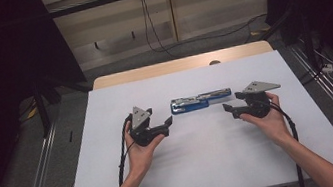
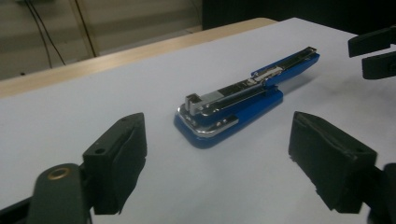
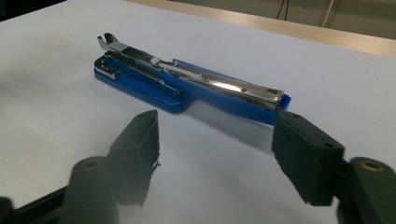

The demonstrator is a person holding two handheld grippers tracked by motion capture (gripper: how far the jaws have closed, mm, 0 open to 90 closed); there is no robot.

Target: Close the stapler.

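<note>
Approach step, nothing gripped. My left claw [image 1: 168, 122] and right claw [image 1: 228, 106] both sit released, jaws apart and clear of anything, flanking the blue stapler [image 1: 199, 101], which lies flat mid-table [image 1: 206, 168] between them. Next I'd say: close in on each end, then clench.

Stapler [image 1: 201, 101] on the table [image 1: 206, 168], between left gripper [image 1: 168, 122] and right gripper [image 1: 228, 108]

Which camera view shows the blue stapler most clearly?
The right gripper view: the stapler lies close, its metal top sharp along its full length. The left gripper view shows it end-on and farther off; the high view shows it small between both grippers.
</note>
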